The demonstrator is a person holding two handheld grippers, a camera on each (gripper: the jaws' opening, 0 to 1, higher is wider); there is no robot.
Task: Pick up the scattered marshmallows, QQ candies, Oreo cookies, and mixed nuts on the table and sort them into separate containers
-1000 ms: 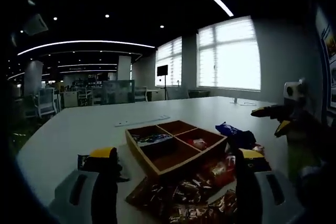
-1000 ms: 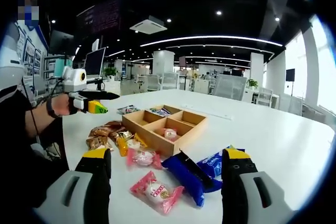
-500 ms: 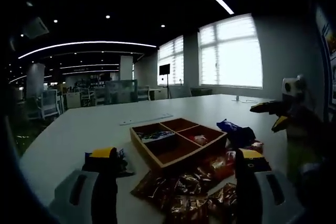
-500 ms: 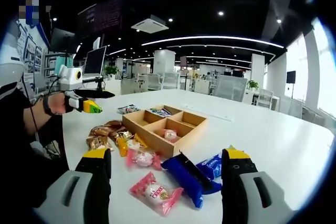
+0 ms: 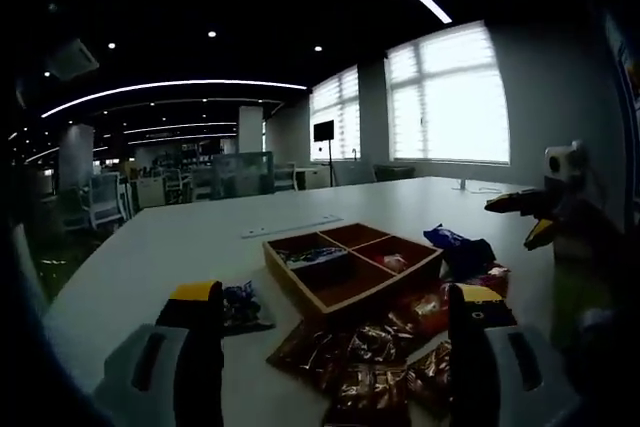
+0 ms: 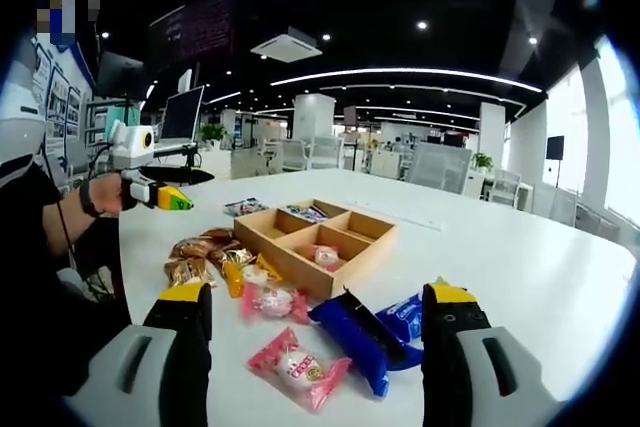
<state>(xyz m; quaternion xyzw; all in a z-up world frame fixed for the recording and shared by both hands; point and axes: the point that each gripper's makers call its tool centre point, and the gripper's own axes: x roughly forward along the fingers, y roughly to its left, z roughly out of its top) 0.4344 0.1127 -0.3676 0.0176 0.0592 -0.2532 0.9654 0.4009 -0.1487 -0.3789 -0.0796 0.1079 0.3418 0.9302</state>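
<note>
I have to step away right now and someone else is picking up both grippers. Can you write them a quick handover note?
Left gripper: open, empty, above the brown snack packets.
Right gripper: open, empty, over the pink marshmallow packet and blue Oreo packs.
Wooden divided tray sits mid-table; one compartment holds a pink packet, another a bluish packet.
Done: those two placed.
Left: brown, pink and blue packets beside the tray, plus a small packet near the left gripper.

left claw (image 5: 330, 322): jaws apart, holding nothing | right claw (image 6: 315, 322): jaws apart, holding nothing
</note>
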